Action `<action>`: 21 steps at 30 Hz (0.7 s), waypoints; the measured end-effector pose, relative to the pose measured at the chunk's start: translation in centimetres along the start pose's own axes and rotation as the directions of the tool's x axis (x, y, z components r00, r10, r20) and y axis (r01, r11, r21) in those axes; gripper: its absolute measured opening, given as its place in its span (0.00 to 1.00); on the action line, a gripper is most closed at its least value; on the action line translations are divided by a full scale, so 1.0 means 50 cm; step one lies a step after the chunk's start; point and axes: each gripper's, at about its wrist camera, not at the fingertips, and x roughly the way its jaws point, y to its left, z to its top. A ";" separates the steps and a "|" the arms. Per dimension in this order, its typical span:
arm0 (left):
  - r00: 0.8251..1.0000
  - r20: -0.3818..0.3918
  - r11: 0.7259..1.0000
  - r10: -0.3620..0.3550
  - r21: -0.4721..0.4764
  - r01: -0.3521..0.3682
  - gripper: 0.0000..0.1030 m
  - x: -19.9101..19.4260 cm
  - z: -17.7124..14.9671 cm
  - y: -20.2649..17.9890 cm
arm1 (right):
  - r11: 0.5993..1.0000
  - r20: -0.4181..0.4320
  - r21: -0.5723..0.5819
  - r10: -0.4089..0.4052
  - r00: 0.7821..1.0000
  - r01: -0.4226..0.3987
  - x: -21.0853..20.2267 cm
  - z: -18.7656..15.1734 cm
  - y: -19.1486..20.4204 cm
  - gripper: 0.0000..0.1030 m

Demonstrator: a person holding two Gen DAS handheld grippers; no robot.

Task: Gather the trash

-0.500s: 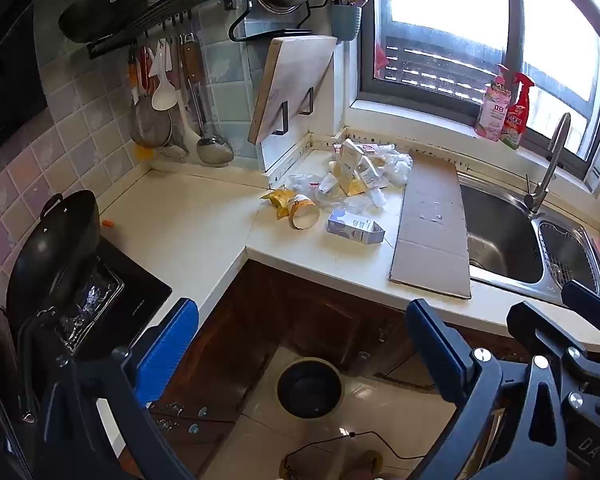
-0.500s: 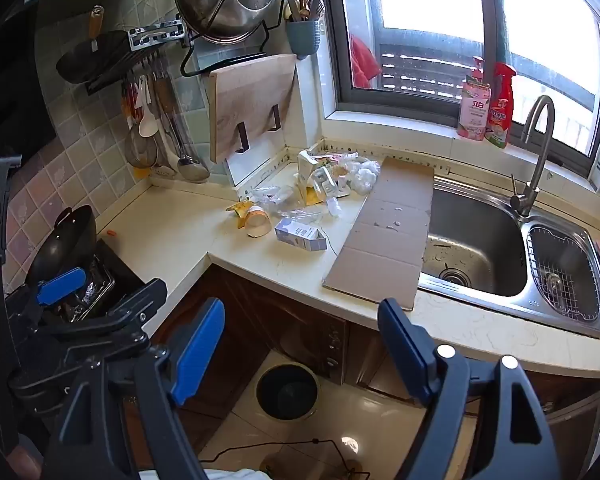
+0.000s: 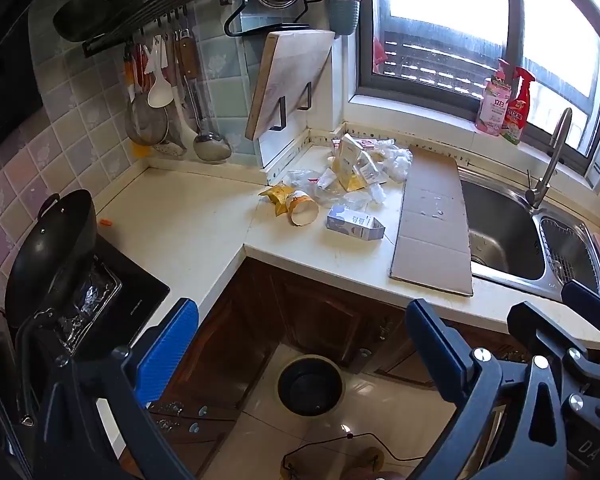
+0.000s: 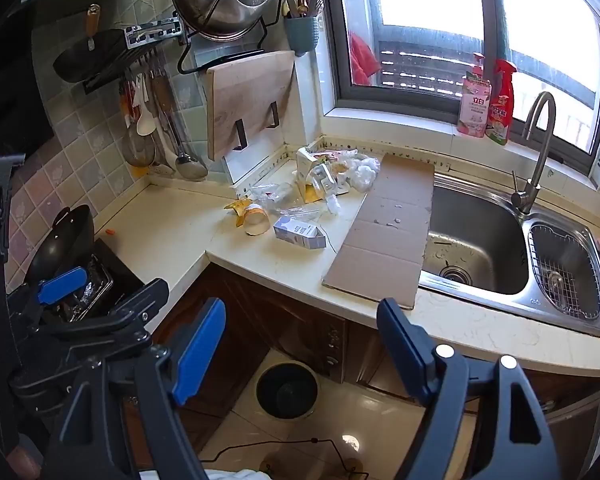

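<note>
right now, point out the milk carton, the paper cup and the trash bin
milk carton (image 3: 354, 227), left wrist view, on its long side face
paper cup (image 3: 302, 209), left wrist view, on its side wall
trash bin (image 4: 287, 391), right wrist view, on its dark inside

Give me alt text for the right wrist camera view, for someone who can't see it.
Open right gripper hangs above a black trash bin on the floor, facing a kitchen counter corner piled with trash: a paper cup, a milk carton, and flat cardboard beside the sink.

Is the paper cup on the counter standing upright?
No, the paper cup lies on its side, open end toward the camera, beside the milk carton.
</note>
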 end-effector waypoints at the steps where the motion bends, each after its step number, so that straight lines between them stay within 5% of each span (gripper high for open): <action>1: 1.000 -0.001 1.000 -0.001 0.000 0.001 0.99 0.002 0.001 0.002 | 1.000 -0.001 0.001 0.001 1.000 -0.001 0.000 -0.001 0.000 0.76; 21: 1.000 -0.004 1.000 0.003 0.006 -0.003 0.99 0.010 -0.006 -0.007 | 1.000 0.000 0.012 0.023 1.000 -0.023 0.007 -0.004 0.010 0.69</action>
